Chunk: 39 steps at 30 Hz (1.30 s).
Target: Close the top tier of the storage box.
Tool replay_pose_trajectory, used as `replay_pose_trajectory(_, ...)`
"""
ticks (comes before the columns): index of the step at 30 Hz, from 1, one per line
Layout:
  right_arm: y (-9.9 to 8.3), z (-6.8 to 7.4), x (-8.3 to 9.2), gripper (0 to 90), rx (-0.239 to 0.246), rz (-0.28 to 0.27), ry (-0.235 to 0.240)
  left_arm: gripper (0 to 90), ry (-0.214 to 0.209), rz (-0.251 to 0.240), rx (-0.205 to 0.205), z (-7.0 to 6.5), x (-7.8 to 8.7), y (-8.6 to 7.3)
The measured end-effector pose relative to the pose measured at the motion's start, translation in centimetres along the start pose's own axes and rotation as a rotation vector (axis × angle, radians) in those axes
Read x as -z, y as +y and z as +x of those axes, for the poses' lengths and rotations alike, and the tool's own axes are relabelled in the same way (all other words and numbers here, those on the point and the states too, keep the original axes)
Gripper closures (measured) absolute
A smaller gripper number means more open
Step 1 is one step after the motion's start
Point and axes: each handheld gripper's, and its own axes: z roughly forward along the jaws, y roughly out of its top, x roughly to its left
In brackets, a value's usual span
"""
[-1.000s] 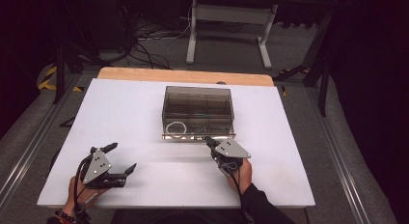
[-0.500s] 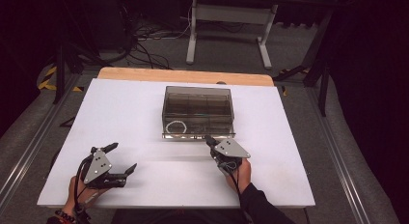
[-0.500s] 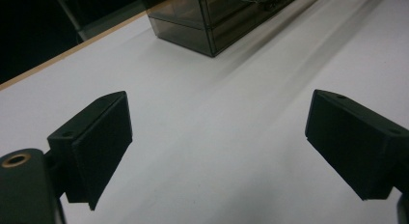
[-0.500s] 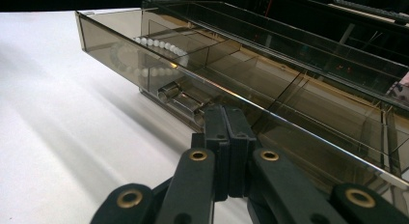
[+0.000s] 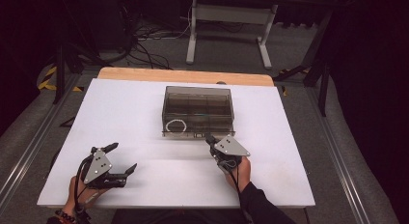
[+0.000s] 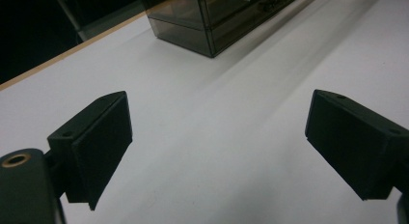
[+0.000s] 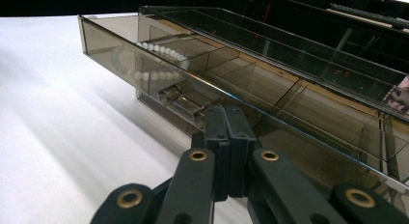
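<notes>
- Sitting mid-way on the white worktop [image 5: 144, 113] is a smoky clear plastic organizer box [image 5: 197, 112], with its shallow front drawer [image 7: 159, 64] looking slid out a bit.
- Looks light, rigid, slick; probably cracks if squeezed, so I'd go for the small metal handle [image 7: 185, 105].
- Right claw [image 7: 226, 125] is clenched on nothing, tips just at the drawer front.
- Left claw [image 6: 217, 151] is spread wide, well apart from the box.
- White bead bracelet [image 5: 175, 125] sits in the drawer's left compartment.
- No readable labels.

Smoky box [image 5: 198, 111], white bead bracelet [image 5: 175, 126]
</notes>
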Motion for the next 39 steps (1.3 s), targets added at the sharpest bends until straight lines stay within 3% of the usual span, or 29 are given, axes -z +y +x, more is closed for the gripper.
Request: replay_pose_trajectory(39, 0.6, 0.0, -1.3, 90.0, -0.008, -0.005, -0.025, 10.1, 0.003, 0.004, 0.001, 0.0, -0.2, 0.0)
